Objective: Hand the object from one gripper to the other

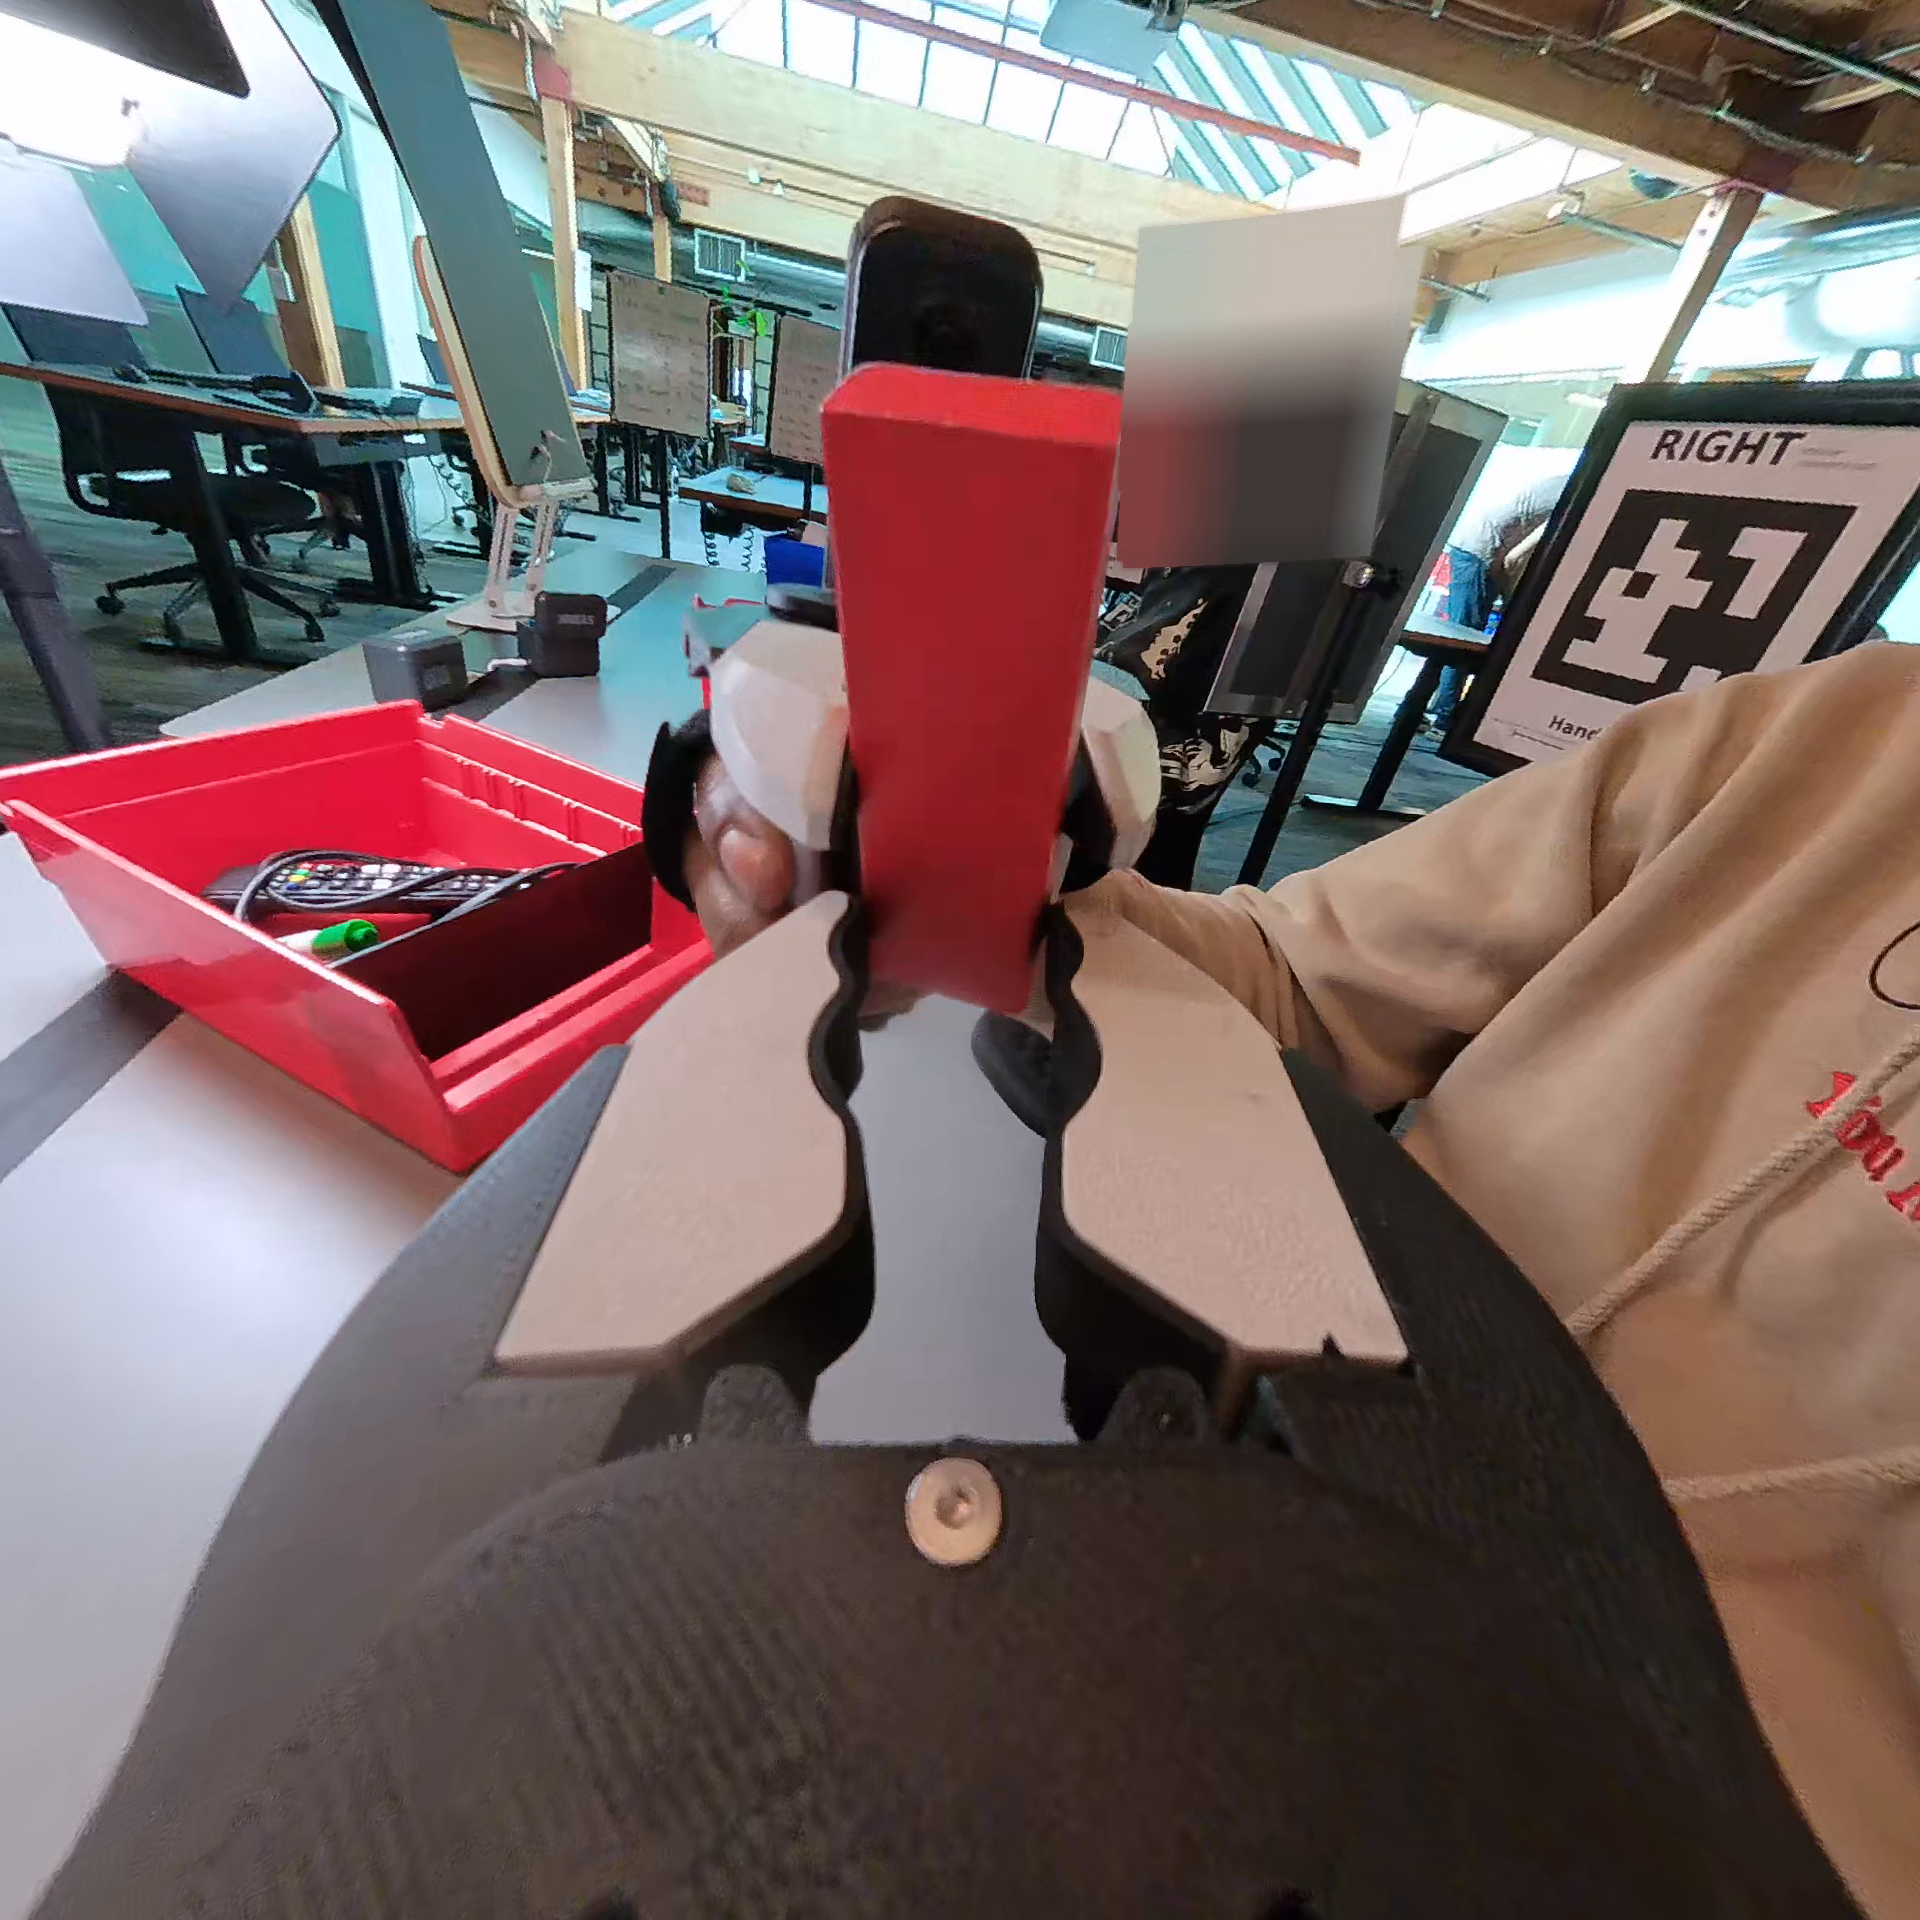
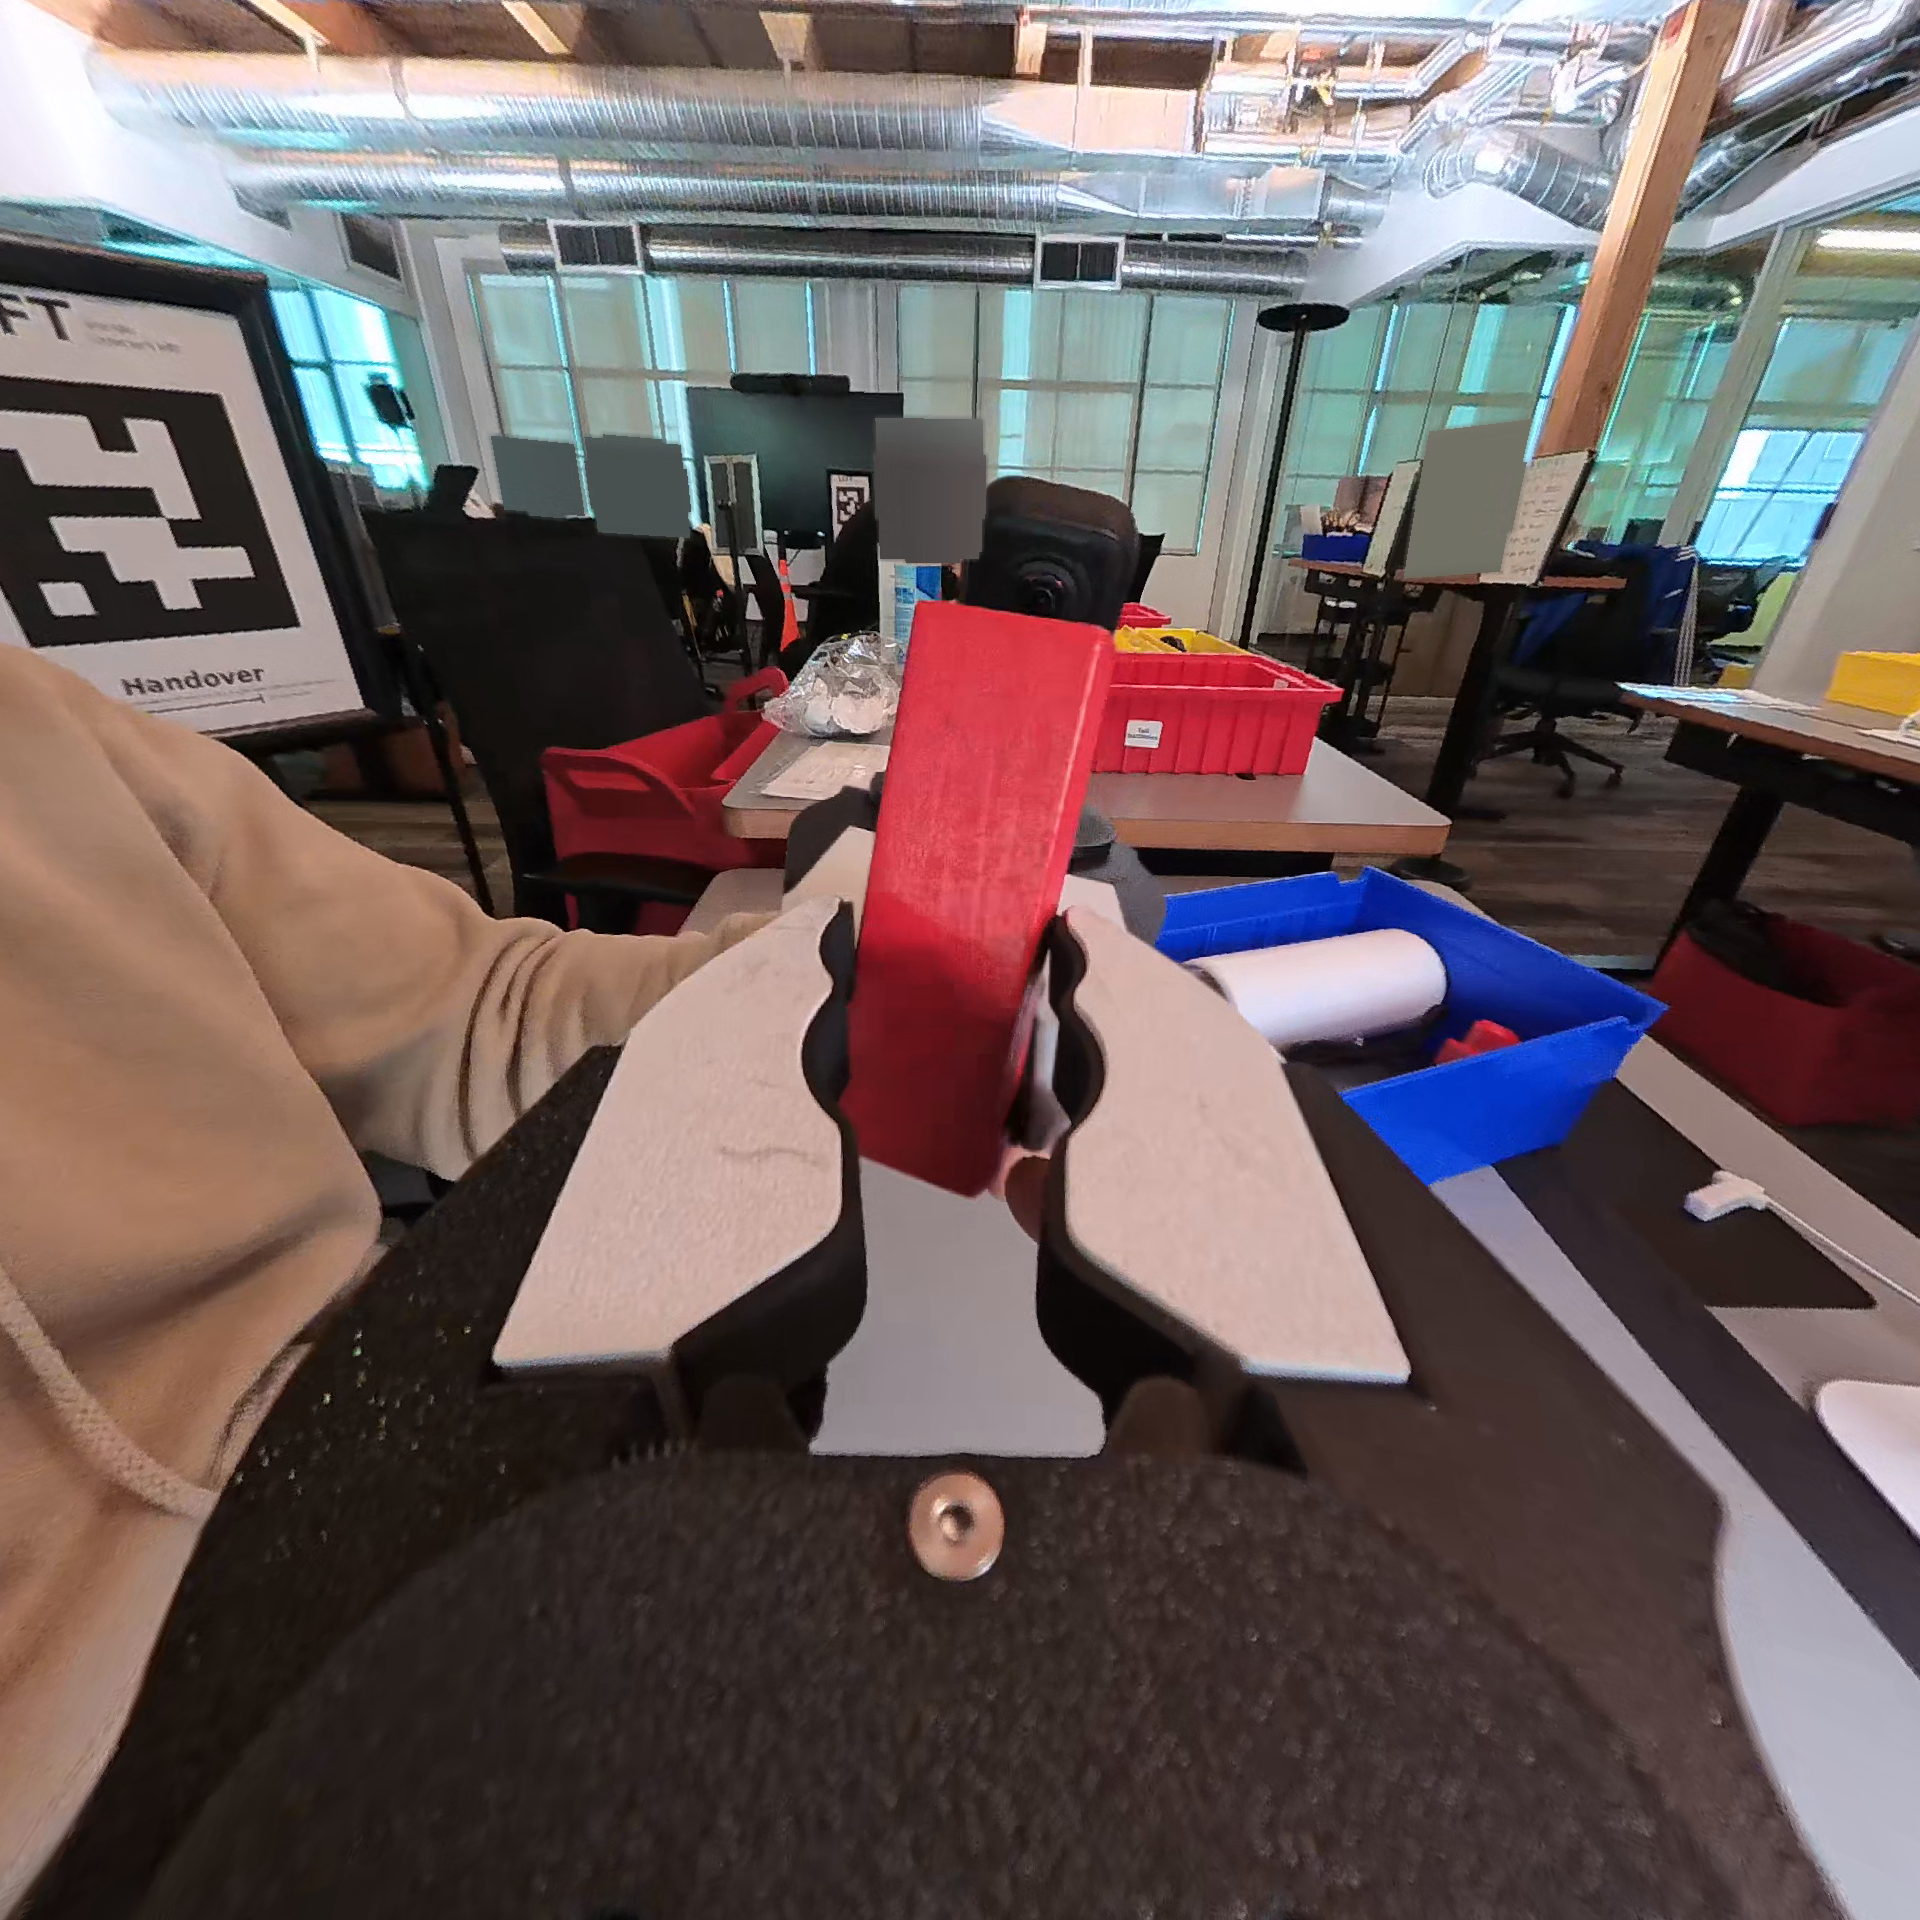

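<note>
A long red block (image 1: 966, 675) stands upright in the air between both grippers. In the left wrist view my left gripper (image 1: 951, 935) is shut on the block's lower end. The right gripper (image 1: 951, 758) faces it from behind, with its white fingers (image 1: 779, 748) pressed on the block's middle. In the right wrist view my right gripper (image 2: 945, 987) is shut on the same red block (image 2: 977, 831). A white sliver of the left gripper's finger (image 2: 1039, 1081) shows by the block's lower right edge.
A red bin (image 1: 260, 966) with a remote control, a cable and a green marker sits on the grey table (image 1: 156, 1299) at left. A blue bin (image 2: 1507, 1081) holds a white roll (image 2: 1340, 982). A beige sleeve (image 1: 1455, 935) and framed marker boards (image 1: 1704, 582) stand close by. The tips of both grippers are at nearly the same place.
</note>
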Action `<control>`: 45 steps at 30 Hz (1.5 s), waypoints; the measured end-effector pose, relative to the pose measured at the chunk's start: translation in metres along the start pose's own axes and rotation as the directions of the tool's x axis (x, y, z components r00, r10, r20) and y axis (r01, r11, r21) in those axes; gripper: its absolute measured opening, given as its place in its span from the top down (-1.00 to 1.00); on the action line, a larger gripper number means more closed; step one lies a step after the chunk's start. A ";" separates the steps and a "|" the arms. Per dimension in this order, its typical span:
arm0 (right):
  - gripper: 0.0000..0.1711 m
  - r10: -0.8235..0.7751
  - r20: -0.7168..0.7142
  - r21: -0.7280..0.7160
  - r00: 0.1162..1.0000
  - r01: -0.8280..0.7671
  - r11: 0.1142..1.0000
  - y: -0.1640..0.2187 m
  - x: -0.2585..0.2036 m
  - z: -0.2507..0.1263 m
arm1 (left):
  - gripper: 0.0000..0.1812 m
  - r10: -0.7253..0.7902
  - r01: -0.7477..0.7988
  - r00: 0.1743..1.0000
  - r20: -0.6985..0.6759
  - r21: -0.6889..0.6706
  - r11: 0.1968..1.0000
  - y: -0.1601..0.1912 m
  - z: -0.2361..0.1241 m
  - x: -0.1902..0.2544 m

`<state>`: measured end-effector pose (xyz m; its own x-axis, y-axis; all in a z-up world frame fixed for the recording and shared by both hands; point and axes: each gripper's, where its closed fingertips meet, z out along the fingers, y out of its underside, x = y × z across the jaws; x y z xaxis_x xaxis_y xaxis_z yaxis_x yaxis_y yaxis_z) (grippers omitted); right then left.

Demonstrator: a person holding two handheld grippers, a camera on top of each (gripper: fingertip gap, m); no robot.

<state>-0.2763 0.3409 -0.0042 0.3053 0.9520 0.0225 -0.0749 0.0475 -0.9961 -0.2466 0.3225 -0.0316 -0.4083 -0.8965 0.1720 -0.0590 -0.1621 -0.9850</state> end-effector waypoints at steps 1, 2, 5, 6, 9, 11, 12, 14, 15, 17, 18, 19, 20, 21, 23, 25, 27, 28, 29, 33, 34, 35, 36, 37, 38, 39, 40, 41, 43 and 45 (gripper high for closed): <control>0.59 0.015 0.008 0.009 1.000 -0.015 1.000 -0.001 -0.001 0.000 | 0.63 0.007 -0.007 1.000 0.009 0.004 1.000 -0.001 0.000 -0.001; 0.59 0.024 -0.001 0.020 1.000 -0.024 1.000 -0.002 0.001 0.000 | 0.63 0.014 -0.014 0.999 0.031 0.009 1.000 -0.003 -0.001 -0.004; 0.55 0.017 -0.053 0.063 0.998 -0.013 0.998 -0.008 0.009 -0.004 | 0.64 0.009 -0.009 1.000 0.019 0.038 0.999 -0.008 -0.007 -0.004; 0.51 0.023 -0.045 0.077 0.999 -0.019 0.997 -0.011 0.009 -0.006 | 0.64 -0.009 0.010 0.999 -0.035 0.041 0.999 -0.008 -0.009 0.002; 0.49 0.058 0.069 0.080 0.996 -0.063 0.995 -0.009 -0.003 -0.009 | 0.64 -0.075 0.082 0.954 -0.290 0.012 0.997 -0.002 -0.016 0.032; 0.49 0.081 0.199 0.048 0.977 -0.092 0.995 -0.001 -0.021 -0.007 | 0.64 -0.122 0.116 0.896 -0.428 -0.041 0.992 0.007 -0.019 0.050; 0.50 0.092 0.257 0.015 0.962 -0.099 0.995 0.005 -0.030 -0.005 | 0.64 -0.128 0.112 0.881 -0.454 -0.064 0.992 0.012 -0.019 0.054; 0.51 0.099 0.327 -0.060 0.940 -0.084 0.995 0.019 -0.045 0.002 | 0.64 -0.138 0.102 0.857 -0.497 -0.098 0.990 0.019 -0.016 0.061; 0.54 0.092 0.344 -0.087 0.935 -0.066 0.994 0.025 -0.051 0.005 | 0.64 -0.145 0.102 0.850 -0.506 -0.113 0.988 0.022 -0.015 0.063; 0.69 0.086 0.381 -0.102 0.921 -0.050 0.993 0.027 -0.060 0.007 | 0.64 -0.146 0.109 0.857 -0.495 -0.103 0.989 0.022 -0.015 0.058; 0.72 0.081 0.359 -0.097 0.930 -0.049 0.994 0.025 -0.057 0.007 | 0.64 -0.142 0.122 0.867 -0.478 -0.074 0.990 0.018 -0.017 0.053; 0.74 0.069 0.320 -0.083 0.945 -0.045 0.996 0.021 -0.050 0.006 | 0.66 -0.139 0.138 0.894 -0.425 -0.034 0.990 0.012 -0.018 0.042; 0.81 0.052 0.275 -0.065 0.960 -0.035 0.997 0.017 -0.041 0.003 | 0.66 -0.132 0.143 0.930 -0.342 0.008 0.990 0.006 -0.019 0.027; 0.81 0.031 0.197 -0.054 0.980 -0.021 0.998 0.014 -0.028 -0.001 | 0.67 -0.108 0.121 0.962 -0.251 0.039 0.992 0.003 -0.020 0.014; 0.81 0.015 0.064 -0.073 0.998 -0.011 0.997 0.012 -0.004 -0.008 | 0.66 -0.022 0.024 0.997 -0.075 0.033 0.999 0.003 -0.020 -0.005; 0.81 0.004 -0.004 -0.096 1.000 -0.004 0.995 0.013 0.007 -0.012 | 0.64 0.073 -0.070 0.994 0.078 -0.040 0.997 0.009 -0.016 -0.019; 0.81 0.007 -0.028 -0.118 1.000 -0.010 0.993 0.017 0.010 -0.010 | 0.73 0.127 -0.118 0.983 0.133 -0.074 0.990 0.010 -0.008 -0.021; 0.81 0.009 -0.035 -0.130 0.999 -0.014 0.991 0.020 0.011 -0.007 | 0.81 0.145 -0.133 0.978 0.149 -0.085 0.987 0.011 -0.005 -0.022; 0.81 0.010 -0.050 -0.140 0.999 -0.017 0.990 0.022 0.013 -0.005 | 0.81 0.156 -0.142 0.976 0.154 -0.098 0.985 0.013 -0.003 -0.022; 0.78 0.017 -0.043 -0.120 0.999 -0.022 0.993 0.016 0.013 -0.011 | 0.81 0.103 -0.099 0.987 0.122 -0.033 0.994 0.011 0.004 -0.020; 0.71 0.012 -0.043 -0.093 0.999 -0.016 0.996 0.011 0.013 -0.014 | 0.81 0.074 -0.071 0.992 0.098 -0.037 0.997 0.014 0.007 -0.019; 0.64 0.011 -0.040 -0.083 0.999 -0.015 0.996 0.008 0.012 -0.016 | 0.81 0.053 -0.050 0.995 0.081 -0.043 0.998 0.018 0.009 -0.018; 0.62 0.009 -0.039 -0.085 0.999 -0.012 0.996 0.007 0.012 -0.018 | 0.81 0.036 -0.034 0.997 0.067 -0.039 0.999 0.019 0.011 -0.018; 0.65 0.000 -0.040 -0.093 0.999 -0.003 0.996 0.008 0.012 -0.019 | 0.81 0.018 -0.016 0.998 0.054 -0.033 0.999 0.020 0.012 -0.017; 0.79 -0.014 -0.046 -0.103 0.999 0.009 0.995 0.009 0.012 -0.019 | 0.81 0.003 -0.002 0.999 0.042 -0.036 0.999 0.022 0.013 -0.017; 0.79 -0.022 -0.048 -0.116 0.999 0.017 0.993 0.011 0.012 -0.019 | 0.81 0.004 -0.002 0.999 0.038 -0.045 0.999 0.023 0.013 -0.016; 0.80 -0.018 -0.044 -0.128 0.999 0.012 0.992 0.012 0.012 -0.019 | 0.81 0.017 -0.015 0.999 0.045 -0.049 0.999 0.023 0.011 -0.017; 0.81 -0.014 -0.040 -0.128 0.999 0.009 0.992 0.012 0.011 -0.019 | 0.72 0.030 -0.029 0.998 0.049 -0.034 0.999 0.019 0.008 -0.016; 0.82 -0.017 -0.041 -0.129 0.999 0.011 0.992 0.013 0.013 -0.020 | 0.62 0.031 -0.033 0.999 0.039 0.053 0.998 0.000 -0.005 -0.012; 0.82 -0.011 -0.035 -0.148 0.999 0.005 0.989 0.018 0.013 -0.020 | 0.62 0.031 -0.037 0.998 0.060 0.104 0.994 -0.015 -0.017 -0.012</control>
<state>-0.2548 0.3485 -0.0239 0.3391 0.9403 0.0300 0.0677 0.0074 -0.9977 -0.2564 0.3429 -0.0192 -0.3541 -0.9244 0.1420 0.0513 -0.1708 -0.9840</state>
